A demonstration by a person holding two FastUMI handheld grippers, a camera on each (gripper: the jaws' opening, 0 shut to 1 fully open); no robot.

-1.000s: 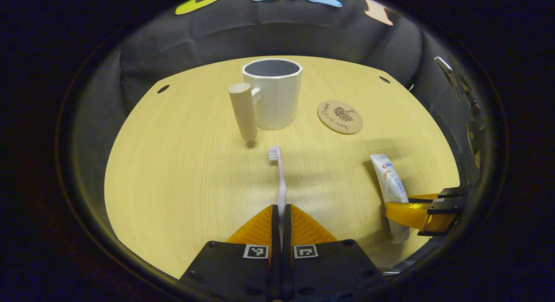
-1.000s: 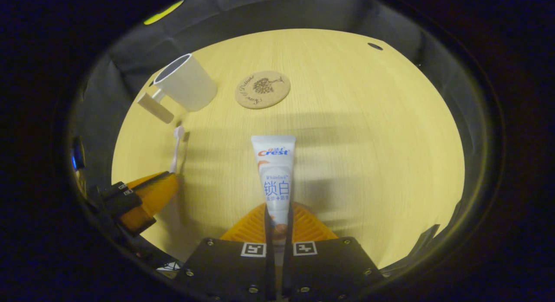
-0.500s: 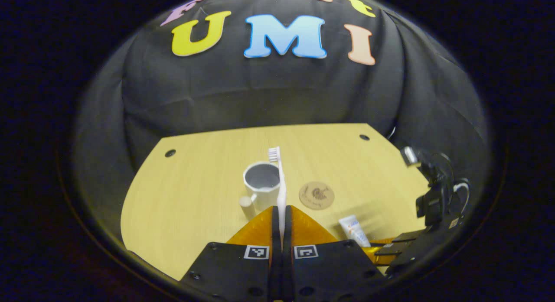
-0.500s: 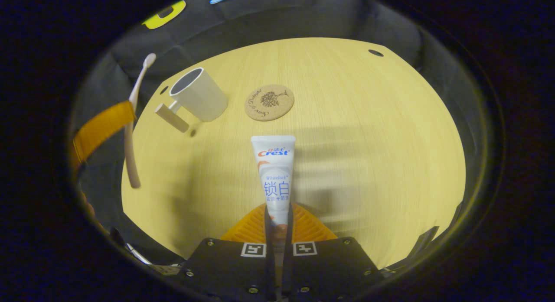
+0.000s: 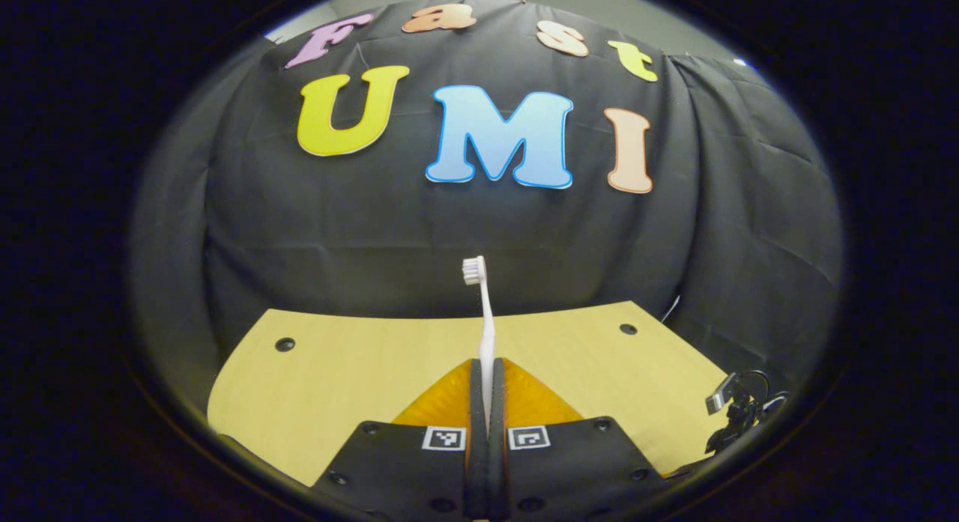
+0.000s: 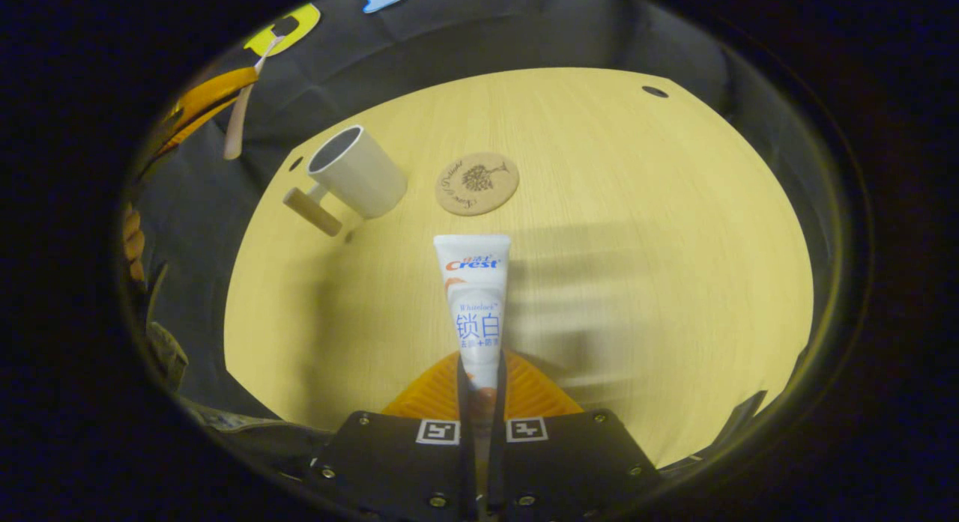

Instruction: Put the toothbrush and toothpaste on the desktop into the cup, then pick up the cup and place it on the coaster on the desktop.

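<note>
The left gripper (image 5: 487,372) is clamped on the thin toothbrush (image 5: 485,320), which sticks up in the middle of the left gripper view. It looks light and stiff, so a low hold works. The right gripper (image 6: 479,380) squeezes the toothpaste (image 6: 473,297) near its bottom end; the tube is probably soft and squashy. The cup (image 6: 358,171) stands at the upper left of the right gripper view, on the table (image 6: 637,207), near the coaster (image 6: 477,183).

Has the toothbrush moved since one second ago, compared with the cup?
Yes. In the right gripper view the toothbrush, clamped in the left gripper, now hangs high above the cup; earlier it lay on the desktop near the cup's handle.
</note>
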